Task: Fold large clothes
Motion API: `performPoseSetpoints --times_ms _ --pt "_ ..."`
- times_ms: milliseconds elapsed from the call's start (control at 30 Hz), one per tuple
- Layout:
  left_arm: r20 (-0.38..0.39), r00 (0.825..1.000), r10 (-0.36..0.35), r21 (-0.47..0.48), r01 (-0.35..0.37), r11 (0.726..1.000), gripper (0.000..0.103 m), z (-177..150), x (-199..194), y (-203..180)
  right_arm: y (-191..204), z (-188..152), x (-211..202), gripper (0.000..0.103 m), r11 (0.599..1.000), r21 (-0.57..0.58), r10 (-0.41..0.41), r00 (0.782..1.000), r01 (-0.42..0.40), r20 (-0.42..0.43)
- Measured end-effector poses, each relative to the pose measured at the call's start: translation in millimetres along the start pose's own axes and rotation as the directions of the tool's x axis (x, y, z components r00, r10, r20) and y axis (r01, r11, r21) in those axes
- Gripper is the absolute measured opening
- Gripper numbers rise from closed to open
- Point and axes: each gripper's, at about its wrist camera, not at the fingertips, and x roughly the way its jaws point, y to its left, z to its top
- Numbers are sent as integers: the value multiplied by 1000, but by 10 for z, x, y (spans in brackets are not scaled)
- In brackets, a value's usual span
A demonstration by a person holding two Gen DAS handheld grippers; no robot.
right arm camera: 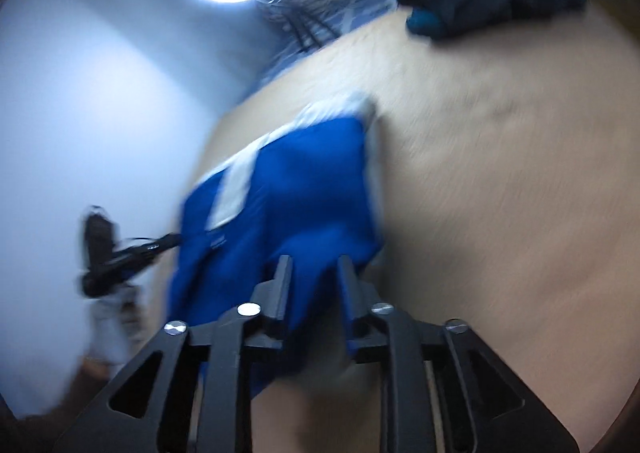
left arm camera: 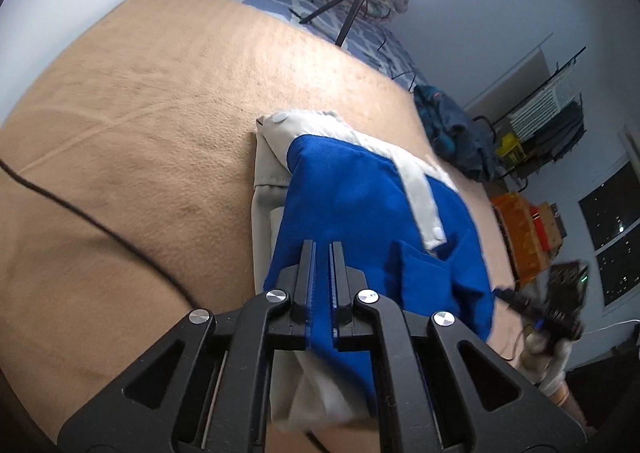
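The blue-and-white garment [left arm camera: 372, 213] lies partly folded on the tan blanket [left arm camera: 140, 113], its near edge lifted. Our left gripper [left arm camera: 322, 249] pinches blue cloth tight, while our right gripper [right arm camera: 314, 265] stands partly spread with fabric between its fingers. We should carry both corners level and together, laying the edge square.

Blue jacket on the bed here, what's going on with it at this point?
A person is folding the blue and grey jacket on a tan blanket, one handheld gripper per hand. The left gripper is shut on a blue edge of the jacket. The right gripper also has blue fabric between its fingers, with a wider gap; that view is blurred. A dark pile of clothes sits at the blanket's far edge.
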Motion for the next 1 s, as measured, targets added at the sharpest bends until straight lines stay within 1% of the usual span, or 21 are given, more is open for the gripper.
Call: performPoseSetpoints --times_ms 33,67,100,133,167,200,233,267,367,400,467,500,567,633,667,700,800,900,933,967,1000 --pt "10 1000 -14 -10 14 1000 3 -21 -73 15 2 -96 22 22 999 14 35 999 -35 -20" --pt "21 999 -27 -24 27 999 4 -40 -162 -2 2 -169 63 22 998 27 53 998 -52 -37" --pt "30 999 -38 -36 39 999 7 -60 -216 6 11 -219 117 22 998 32 52 997 -51 -50" --pt "46 997 -56 -54 59 997 12 -103 -322 14 12 -263 179 22 999 30 31 998 -29 -63" --pt "58 996 -63 -62 66 996 14 -133 -414 9 16 -289 234 20 1000 27 13 997 -11 -74" --pt "72 995 -64 -67 69 995 14 -150 -506 -13 22 -319 282 3 999 33 9 996 -6 -83" --pt "91 994 -66 -65 72 995 14 -172 -625 -49 34 -347 306 3 999 44 18 995 -14 -94" --pt "108 992 -65 -61 72 996 14 -180 -754 -77 77 -375 302 3 1000 31 2 995 1 -97" --pt "156 987 -49 -44 57 997 14 -205 -1183 -176 187 -420 251 3 996 -22 -89 988 87 -123" --pt "174 984 -45 -37 52 998 14 -205 -1342 -221 259 -398 205 4 993 -46 -114 987 110 -116" --pt "214 976 -33 -14 37 999 14 -201 -1693 -331 450 -377 -5 4 982 -106 -167 982 157 -88" --pt "228 973 -26 -5 28 1000 14 -202 -1825 -380 569 -361 -145 4 977 -135 -177 982 166 -70" --pt "279 960 -24 36 15 999 16 -215 -2266 -555 874 -332 -546 4 956 -215 -205 979 202 6" --pt "323 946 -23 71 0 997 32 -231 -2633 -734 1075 -221 -802 5 932 -269 -229 971 241 76" --pt "344 939 -20 92 -13 996 36 -254 -2814 -820 1185 -209 -1011 5 922 -294 -230 967 252 108" --pt "358 933 -13 107 -27 994 38 -268 -2941 -884 1295 -134 -1221 5 910 -315 -234 961 269 145" --pt "419 908 5 159 -79 984 38 -321 -3464 -1155 1577 -8 -1832 5 878 -358 -242 940 318 242" --pt "452 892 -4 173 -83 981 39 -333 -3851 -1293 1794 91 -2334 5 858 -377 -232 918 349 320" --pt "460 888 -2 176 -90 980 42 -332 -3938 -1320 1867 122 -2472 5 850 -385 -230 910 361 345" --pt "474 880 10 178 -107 978 44 -328 -4022 -1353 1960 162 -2634 8 840 -394 -225 900 373 373" --pt "484 875 21 181 -123 976 47 -332 -4059 -1365 2002 183 -2735 16 837 -398 -218 896 376 388"
